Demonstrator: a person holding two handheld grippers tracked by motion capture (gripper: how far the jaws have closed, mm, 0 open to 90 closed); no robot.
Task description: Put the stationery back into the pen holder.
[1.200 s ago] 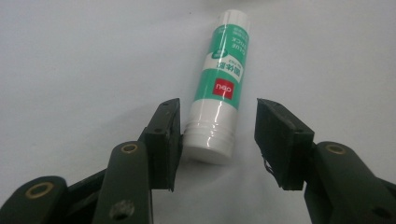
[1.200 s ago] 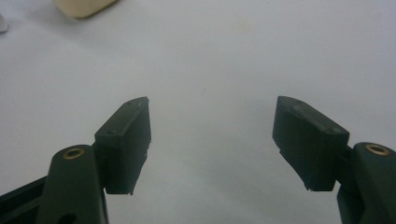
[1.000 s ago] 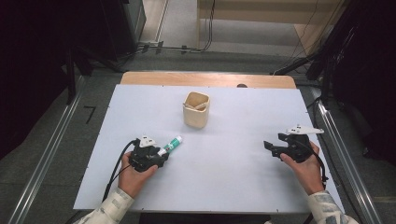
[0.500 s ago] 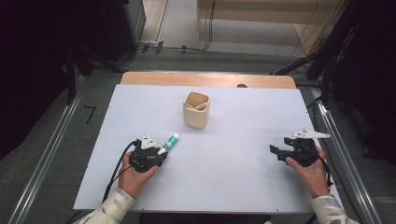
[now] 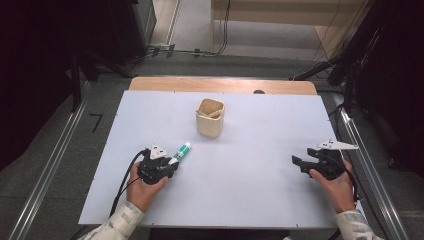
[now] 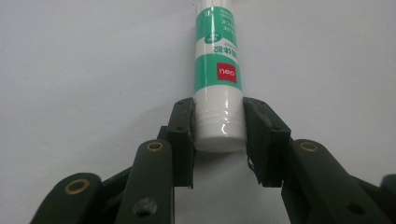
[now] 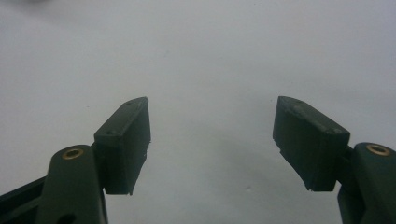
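A green and white glue stick (image 5: 181, 150) lies on the white table (image 5: 250, 200), left of centre. My left gripper (image 5: 172, 162) is at its near end. In the left gripper view the two black pads (image 6: 184, 126) press on the white end of the glue stick (image 6: 217, 70). These jaws have just been closing with the stick between them. My right gripper (image 5: 301, 159) sits low over the table's right side, held by a hand. In the right gripper view its jaws (image 7: 212, 107) stand wide open over bare white surface, with nothing between them.
A pale wooden cup (image 5: 210, 119) stands upright beyond the glue stick, near the table's middle, with a light stick leaning inside. A wooden edge (image 5: 220, 85) runs along the far side. Metal rails (image 5: 55, 165) flank the table, and dark equipment stands around it.
My right gripper has drifted a little toward the near right. The left hand has stayed put, and the glue stick's near end now sits tighter between its jaws.
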